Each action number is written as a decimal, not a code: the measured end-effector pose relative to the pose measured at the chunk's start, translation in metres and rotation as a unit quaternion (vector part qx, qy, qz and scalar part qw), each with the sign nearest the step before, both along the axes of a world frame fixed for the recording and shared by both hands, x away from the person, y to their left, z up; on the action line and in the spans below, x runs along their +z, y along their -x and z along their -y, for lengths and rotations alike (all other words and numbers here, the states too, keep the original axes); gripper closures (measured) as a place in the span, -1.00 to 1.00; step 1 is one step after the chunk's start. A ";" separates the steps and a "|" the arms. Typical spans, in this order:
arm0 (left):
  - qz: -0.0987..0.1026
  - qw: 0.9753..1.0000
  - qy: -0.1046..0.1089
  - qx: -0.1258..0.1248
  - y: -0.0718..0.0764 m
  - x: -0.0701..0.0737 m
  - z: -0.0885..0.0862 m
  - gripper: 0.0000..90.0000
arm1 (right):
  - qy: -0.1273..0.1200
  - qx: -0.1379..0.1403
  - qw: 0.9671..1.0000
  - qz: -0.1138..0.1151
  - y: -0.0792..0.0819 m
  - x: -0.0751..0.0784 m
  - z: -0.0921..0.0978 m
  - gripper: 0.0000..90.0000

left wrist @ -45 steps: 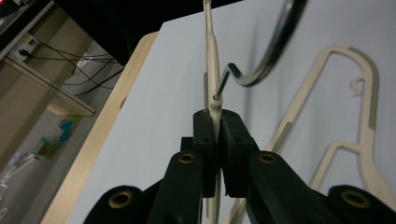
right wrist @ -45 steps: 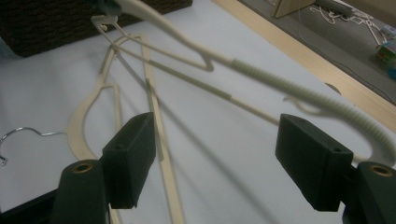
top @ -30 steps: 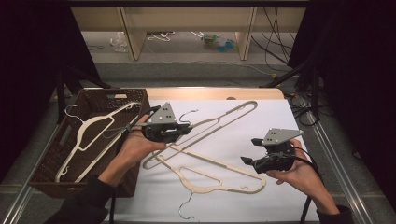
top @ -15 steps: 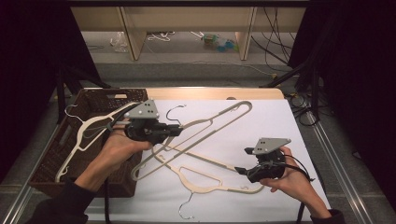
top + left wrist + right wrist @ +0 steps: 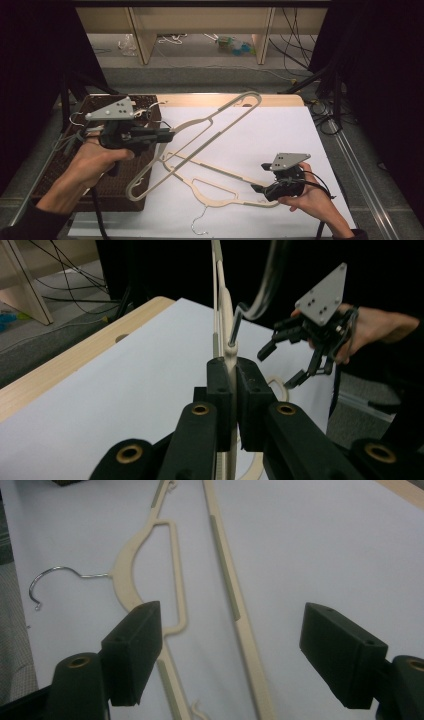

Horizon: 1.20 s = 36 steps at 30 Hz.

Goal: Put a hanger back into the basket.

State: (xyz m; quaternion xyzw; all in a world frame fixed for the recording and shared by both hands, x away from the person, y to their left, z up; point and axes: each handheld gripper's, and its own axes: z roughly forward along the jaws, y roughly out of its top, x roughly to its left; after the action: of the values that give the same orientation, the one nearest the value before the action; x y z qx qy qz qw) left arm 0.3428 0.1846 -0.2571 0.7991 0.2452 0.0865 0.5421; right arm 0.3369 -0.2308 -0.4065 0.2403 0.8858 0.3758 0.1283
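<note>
In the high view the left gripper point(image 5: 167, 135) is clamped near the neck of a cream plastic hanger point(image 5: 210, 125), carrying it tilted above the table, one end out toward the far edge and the other over the near corner of the wicker basket point(image 5: 65, 165) on the left edge. A second hanger point(image 5: 220, 187) lies flat on the white sheet point(image 5: 280, 135) toward the near edge, with the right gripper point(image 5: 257, 189) low beside its right arm. These look light, stiff and a little slick, so the thick neck below the wire hook seems the surest hold. In the left gripper view the jaws are pressed onto the hanger's neck point(image 5: 229, 357), the other gripper point(image 5: 280, 362) beyond. In the right gripper view the jaws stand wide and hold nothing, above the flat hanger point(image 5: 172, 555); its wire hook point(image 5: 50, 582) points toward the sheet's edge, and open sheet lies around.
</note>
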 end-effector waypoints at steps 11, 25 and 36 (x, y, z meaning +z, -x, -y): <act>-0.015 1.000 0.011 0.019 0.002 0.017 -0.025 0.90 | 0.005 -0.004 1.000 -0.006 0.001 -0.004 0.002 -0.42; -0.005 0.996 0.033 0.080 -0.004 0.038 -0.083 0.90 | 0.006 -0.008 1.000 -0.007 0.004 -0.009 0.003 -0.45; 0.006 0.987 -0.007 0.158 -0.030 0.025 -0.134 0.90 | 0.006 -0.009 1.000 -0.011 0.005 -0.008 0.006 -0.46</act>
State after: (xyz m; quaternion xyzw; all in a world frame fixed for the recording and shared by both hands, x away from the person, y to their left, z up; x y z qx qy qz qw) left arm 0.3731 0.3191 -0.2323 0.7539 0.3643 0.1773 0.5172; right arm 0.3319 -0.2369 -0.4149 0.2517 0.8872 0.3665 0.1235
